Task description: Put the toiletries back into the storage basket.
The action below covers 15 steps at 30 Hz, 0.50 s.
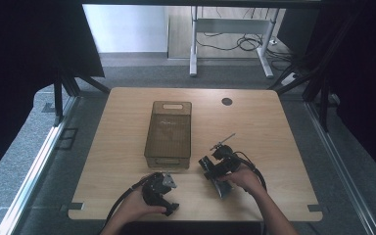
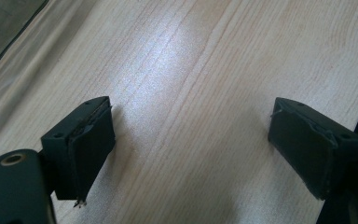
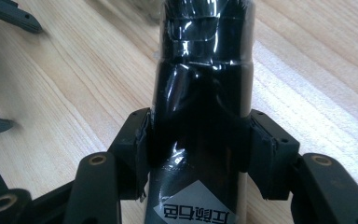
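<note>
Currently clamping a glossy black bottle [image 3: 200, 102] between the pads of the right gripper [image 3: 198, 154], both pads pressing its sides just above a grey label with printed characters. Lying low over the wooden table [image 1: 254, 127], to the right of the brown mesh basket [image 1: 169, 133] and near its front right corner, bottle [image 1: 210, 166] pointing roughly toward the basket. Resting the left gripper [image 2: 191, 140] just in front of the basket's near end, jaws standing wide with bare wood between them, holding nothing.

Judging the likely next move as lifting the bottle over the basket's rim and setting it inside, 3 risks stand out:

1. Slipping: slick, wrapped surface and a round body, gripped at only 2 narrow pads, so possibly rotating or sliding out when tilted upward.
2. Catching the rim: carrying too low while crossing toward the basket, knocking its near wall and shoving the light basket across the table.
3. Colliding with the left gripper [image 1: 160, 188], parked close to the basket's front, if swinging in from that side.
</note>
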### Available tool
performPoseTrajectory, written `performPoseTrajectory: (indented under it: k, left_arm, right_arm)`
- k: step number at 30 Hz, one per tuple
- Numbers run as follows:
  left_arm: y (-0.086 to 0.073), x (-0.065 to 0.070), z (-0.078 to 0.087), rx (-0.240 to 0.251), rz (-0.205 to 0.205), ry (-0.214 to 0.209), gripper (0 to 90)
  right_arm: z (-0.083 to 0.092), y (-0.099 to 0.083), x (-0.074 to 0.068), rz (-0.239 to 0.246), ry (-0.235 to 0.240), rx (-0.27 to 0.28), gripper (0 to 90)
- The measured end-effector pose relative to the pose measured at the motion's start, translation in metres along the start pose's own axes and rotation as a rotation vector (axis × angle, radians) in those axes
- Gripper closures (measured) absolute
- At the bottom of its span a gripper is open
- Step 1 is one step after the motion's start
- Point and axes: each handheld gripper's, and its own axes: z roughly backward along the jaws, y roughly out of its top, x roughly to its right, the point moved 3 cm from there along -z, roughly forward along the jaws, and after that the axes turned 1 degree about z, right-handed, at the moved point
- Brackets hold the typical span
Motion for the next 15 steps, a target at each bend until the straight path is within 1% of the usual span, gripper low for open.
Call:
performPoseTrajectory:
  k: [7,15]
  left_arm:
    - [0.0001,-0.0002,-0.0001,0.001,-0.003,-0.001,14.2]
    - [0.0001,-0.0004,-0.0005,0.004,-0.001,0.0,13.7]
  right_arm:
    - [-0.0012,0.0,-0.0007,-0.001,0.004,0.004,45.3]
    - [-0.0047,-0.0008,-0.0022,0.009,0.006,-0.006,45.3]
